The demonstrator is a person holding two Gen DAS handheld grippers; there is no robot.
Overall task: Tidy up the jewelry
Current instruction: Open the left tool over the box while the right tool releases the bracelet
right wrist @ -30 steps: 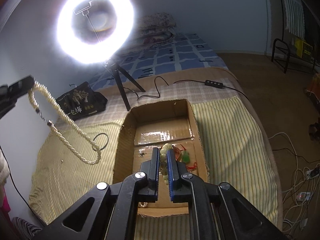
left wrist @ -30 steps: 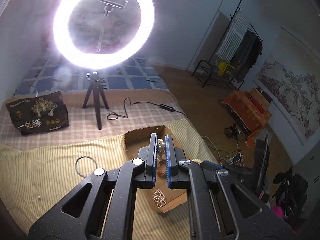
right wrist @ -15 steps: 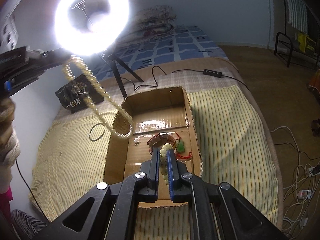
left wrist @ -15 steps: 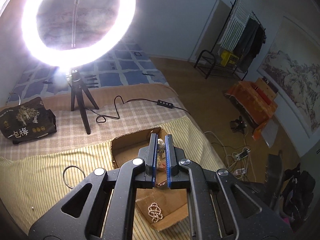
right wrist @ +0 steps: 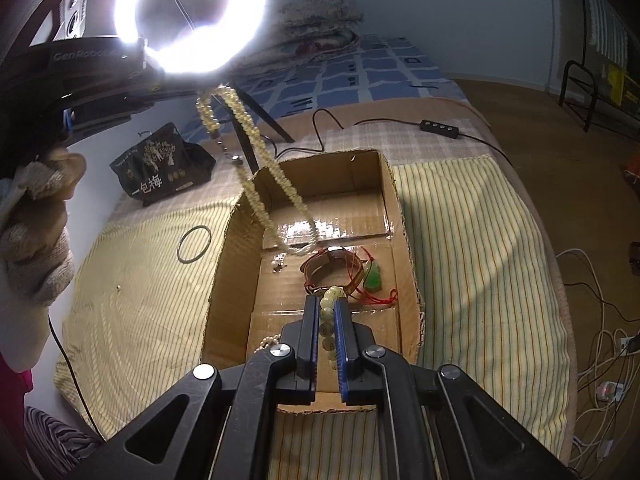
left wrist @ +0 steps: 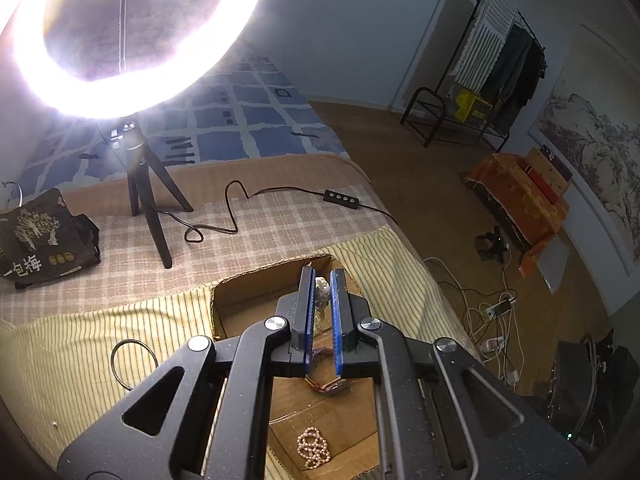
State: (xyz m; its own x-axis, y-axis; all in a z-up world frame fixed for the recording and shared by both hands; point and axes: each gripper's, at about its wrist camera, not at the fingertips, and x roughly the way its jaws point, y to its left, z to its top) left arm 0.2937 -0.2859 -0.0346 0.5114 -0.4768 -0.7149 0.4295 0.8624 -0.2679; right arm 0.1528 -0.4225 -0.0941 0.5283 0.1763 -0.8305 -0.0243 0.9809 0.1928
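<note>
The left claw [left wrist: 323, 292], pinched on the pale beaded necklace [right wrist: 276, 184], hangs it lengthwise into the cardboard box [right wrist: 394, 208], while the right claw [right wrist: 329, 320], over the box's near end, grips a bead bracelet [right wrist: 327, 312].

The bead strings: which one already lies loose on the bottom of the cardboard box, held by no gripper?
The small pinkish pearl string, bunched near the box's front. The long cream necklace hangs from the left gripper; the pale bead bracelet sits in the right gripper.
</note>
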